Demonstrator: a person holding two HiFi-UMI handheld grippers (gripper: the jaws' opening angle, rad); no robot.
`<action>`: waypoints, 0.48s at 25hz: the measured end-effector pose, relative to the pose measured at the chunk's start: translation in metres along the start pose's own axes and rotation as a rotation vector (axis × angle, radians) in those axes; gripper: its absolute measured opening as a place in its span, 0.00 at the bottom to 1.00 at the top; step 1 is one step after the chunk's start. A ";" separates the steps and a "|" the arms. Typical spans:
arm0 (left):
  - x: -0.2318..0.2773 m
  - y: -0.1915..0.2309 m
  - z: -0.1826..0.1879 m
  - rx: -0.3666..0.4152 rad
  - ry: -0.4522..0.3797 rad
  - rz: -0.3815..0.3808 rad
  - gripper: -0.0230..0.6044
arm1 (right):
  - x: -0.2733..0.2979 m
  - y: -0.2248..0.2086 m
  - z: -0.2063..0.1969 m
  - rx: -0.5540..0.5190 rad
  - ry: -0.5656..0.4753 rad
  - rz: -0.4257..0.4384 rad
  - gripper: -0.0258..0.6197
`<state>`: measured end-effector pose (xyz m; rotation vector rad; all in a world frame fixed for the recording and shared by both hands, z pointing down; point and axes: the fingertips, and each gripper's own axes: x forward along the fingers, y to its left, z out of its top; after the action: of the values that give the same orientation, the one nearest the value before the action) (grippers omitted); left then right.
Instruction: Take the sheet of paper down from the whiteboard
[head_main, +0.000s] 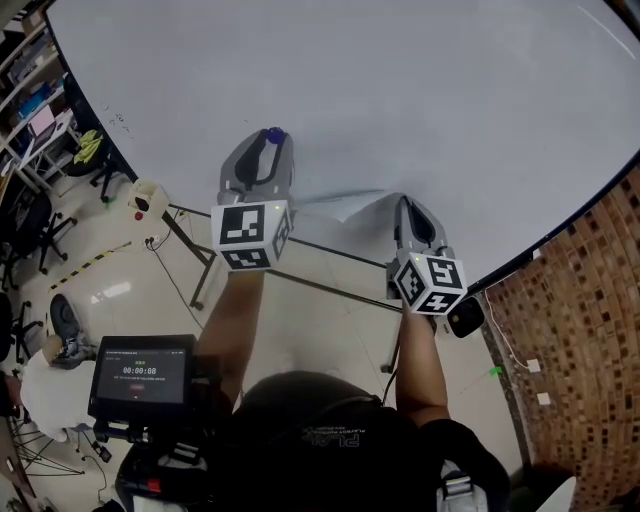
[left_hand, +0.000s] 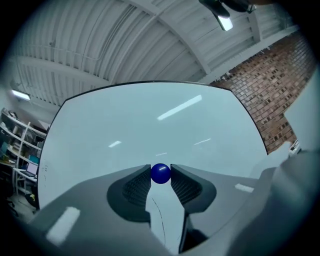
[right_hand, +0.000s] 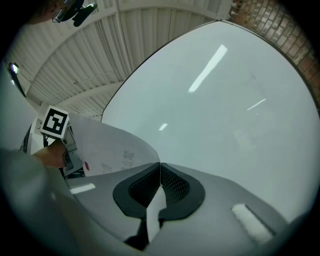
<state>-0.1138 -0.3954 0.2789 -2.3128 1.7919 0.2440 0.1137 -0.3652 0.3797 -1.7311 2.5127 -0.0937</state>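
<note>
The whiteboard (head_main: 400, 90) fills the upper part of the head view. My left gripper (head_main: 270, 142) is held up in front of it, shut on a small blue ball-shaped magnet (head_main: 274, 134). In the left gripper view the magnet (left_hand: 160, 173) sits pinched between the pads. My right gripper (head_main: 406, 207) is lower and to the right, shut on the edge of the white sheet of paper (head_main: 345, 205). The sheet hangs off the board and curls leftward toward the left gripper. In the right gripper view the paper (right_hand: 115, 147) bows out to the left of the closed jaws.
A brick wall (head_main: 575, 300) stands to the right of the board. The board's stand legs (head_main: 200, 260) cross the tiled floor below. A small screen unit (head_main: 140, 372) sits at lower left. Office chairs (head_main: 40, 225) and shelves (head_main: 30, 90) line the left side.
</note>
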 end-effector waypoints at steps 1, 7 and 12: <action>0.000 -0.005 -0.002 -0.003 0.003 -0.011 0.23 | -0.001 0.002 0.003 -0.014 -0.002 -0.002 0.06; -0.001 -0.028 -0.011 -0.029 0.019 -0.066 0.23 | -0.007 0.011 0.018 -0.097 -0.013 -0.026 0.06; -0.003 -0.026 -0.011 -0.050 0.014 -0.069 0.23 | -0.008 0.007 0.023 -0.107 -0.023 -0.042 0.06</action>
<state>-0.0889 -0.3891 0.2915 -2.4114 1.7279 0.2652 0.1128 -0.3555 0.3567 -1.8127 2.5089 0.0583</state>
